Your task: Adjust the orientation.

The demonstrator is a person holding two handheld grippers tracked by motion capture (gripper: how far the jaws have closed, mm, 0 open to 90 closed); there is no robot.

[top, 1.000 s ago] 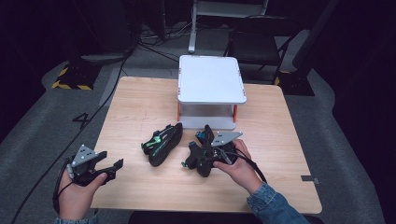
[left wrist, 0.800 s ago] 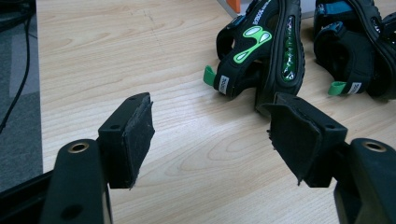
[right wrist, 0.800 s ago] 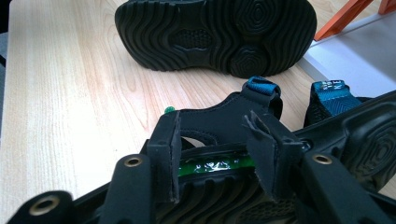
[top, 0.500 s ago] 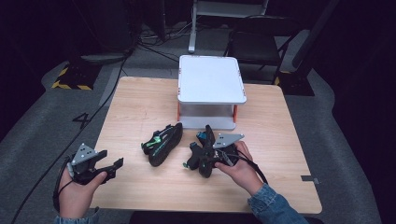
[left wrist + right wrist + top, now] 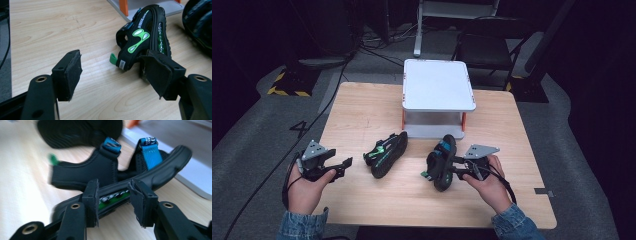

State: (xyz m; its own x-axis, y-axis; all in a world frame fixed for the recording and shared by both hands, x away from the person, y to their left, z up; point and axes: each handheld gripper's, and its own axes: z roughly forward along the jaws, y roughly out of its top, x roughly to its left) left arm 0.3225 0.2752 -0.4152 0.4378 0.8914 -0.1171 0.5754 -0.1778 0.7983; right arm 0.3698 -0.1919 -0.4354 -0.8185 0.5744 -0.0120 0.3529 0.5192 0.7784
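Two black sandals lie on a wooden table (image 5: 362,105). One sandal (image 5: 386,153), with green marks on its side, lies alone near the table's middle, just ahead of a white two-level stand (image 5: 438,85) with orange posts. It touches neither gripper. In the left gripper view it rests on its edge with the green side up, a small green tab at its heel end.

The other sandal (image 5: 442,161), with blue straps, sits to the right, close to the stand's base. The right gripper (image 5: 451,170), held in the right hand (image 5: 488,185), reaches it from the side. In the right gripper view the jaws stand on either side of the sole's rim, which runs between the pads (image 5: 93,202); the jaws have just been closing, and they pinch that rim. The blue straps rise beyond the jaws, and the first sandal's dark sole shows blurred further back.

The left gripper (image 5: 343,165) sits in the left hand (image 5: 307,187) near the table's left front corner, well apart from both sandals. Its jaws are spread wide with nothing between them, and they point toward the green-marked sandal.
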